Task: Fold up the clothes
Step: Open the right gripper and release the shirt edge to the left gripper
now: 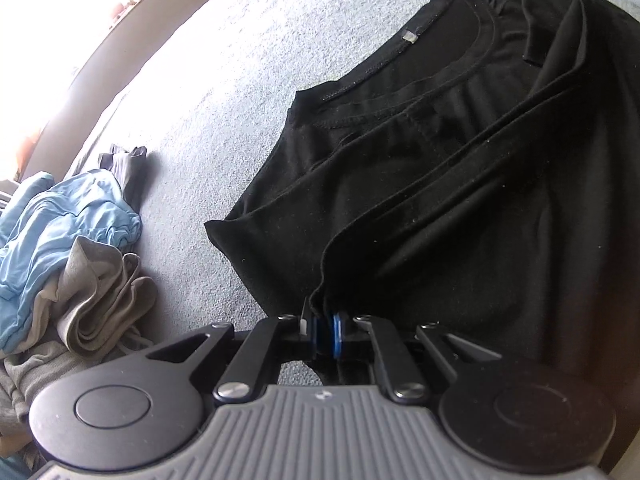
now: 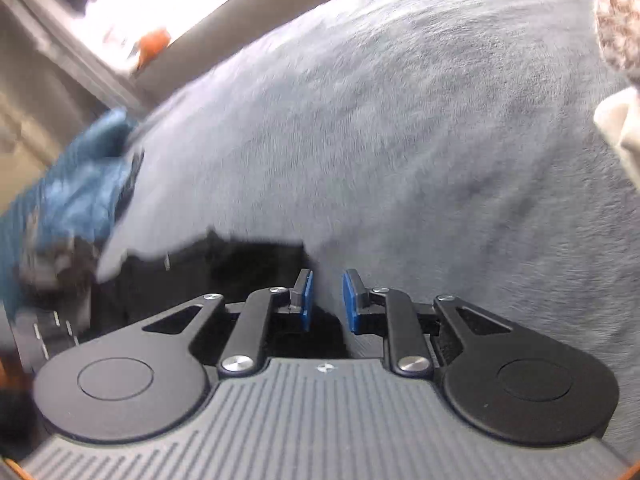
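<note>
A black T-shirt (image 1: 440, 168) lies on the grey fuzzy surface (image 1: 224, 92), partly folded lengthwise, its collar and label (image 1: 410, 36) toward the far side. My left gripper (image 1: 324, 332) is shut on the shirt's near edge, with black fabric pinched between the blue pads. In the blurred right wrist view, my right gripper (image 2: 327, 300) hangs over the grey surface (image 2: 400, 140) with its blue pads (image 2: 306, 300) a little apart and nothing between them. Part of the black shirt (image 2: 224, 272) lies just left of its fingers.
A pile of unfolded clothes sits at the left: a light blue garment (image 1: 68, 220), a grey one (image 1: 100, 292) and a dark one (image 1: 128, 168). The right wrist view shows blue cloth (image 2: 72, 192) at the left and a speckled object (image 2: 618, 12) at the top right.
</note>
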